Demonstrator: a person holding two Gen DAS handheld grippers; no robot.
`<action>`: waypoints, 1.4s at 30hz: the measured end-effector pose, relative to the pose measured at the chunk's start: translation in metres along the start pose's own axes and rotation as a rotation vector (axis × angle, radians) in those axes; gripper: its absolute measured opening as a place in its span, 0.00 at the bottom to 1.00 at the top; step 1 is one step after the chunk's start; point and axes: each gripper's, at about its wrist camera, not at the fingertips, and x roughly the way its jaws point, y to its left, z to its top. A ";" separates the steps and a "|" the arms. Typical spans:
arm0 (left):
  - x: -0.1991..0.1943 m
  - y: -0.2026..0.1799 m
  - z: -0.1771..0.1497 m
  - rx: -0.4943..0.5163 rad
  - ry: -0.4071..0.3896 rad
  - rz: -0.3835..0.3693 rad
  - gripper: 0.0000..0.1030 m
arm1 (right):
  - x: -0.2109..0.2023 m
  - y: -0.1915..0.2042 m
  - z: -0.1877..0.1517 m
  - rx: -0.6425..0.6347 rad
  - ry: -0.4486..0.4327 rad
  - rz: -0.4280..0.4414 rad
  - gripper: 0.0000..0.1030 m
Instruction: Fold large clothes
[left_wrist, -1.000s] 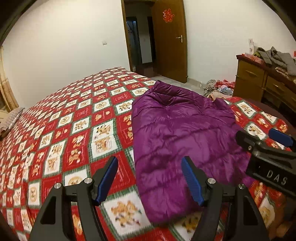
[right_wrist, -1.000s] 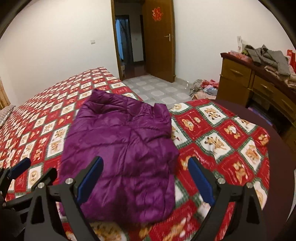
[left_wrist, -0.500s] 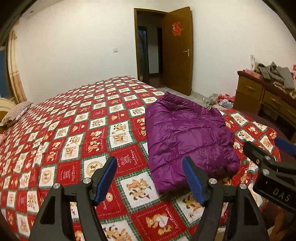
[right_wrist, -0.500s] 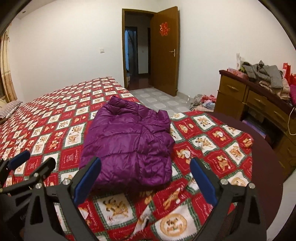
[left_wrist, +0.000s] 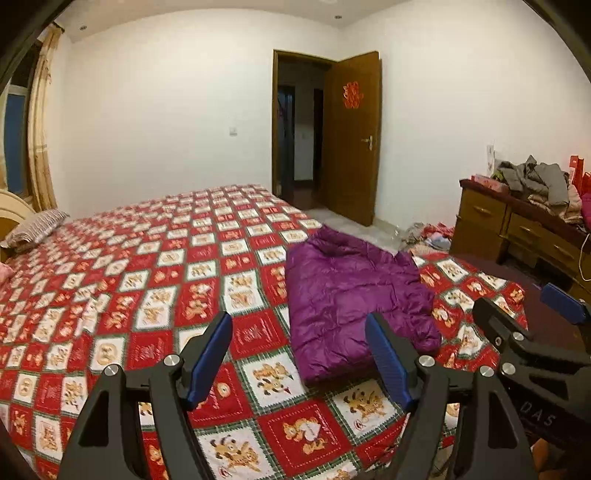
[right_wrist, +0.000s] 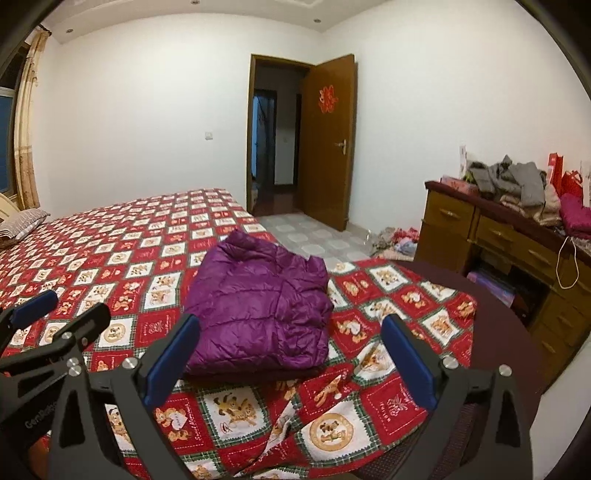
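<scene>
A folded purple puffer jacket lies flat near the foot corner of a bed covered by a red and white patchwork quilt. My left gripper is open and hangs above the quilt, short of the jacket's near edge, with nothing between its blue pads. My right gripper is held back from the jacket too; its jaws are opening and nothing is between them. Each gripper shows at the edge of the other's view: the right gripper and the left gripper. Neither touches the jacket.
A wooden dresser with piled clothes stands at the right wall. Loose clothes lie on the tiled floor by the open door. A striped pillow sits at the bed's far left. The quilt is rumpled at the near corner.
Both grippers have drawn back and risen away from the jacket, which now looks smaller and farther off. The right jaws stand slightly wider. The jacket has not moved.
</scene>
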 end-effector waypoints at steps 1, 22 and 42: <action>-0.004 0.000 0.001 0.001 -0.011 0.003 0.73 | -0.002 -0.001 0.001 0.004 -0.008 0.004 0.98; -0.028 0.007 0.010 -0.008 -0.063 0.048 0.77 | -0.041 -0.011 0.015 0.045 -0.157 0.016 1.00; -0.030 0.010 0.014 0.012 -0.098 0.131 0.79 | -0.043 -0.016 0.019 0.067 -0.215 0.004 1.00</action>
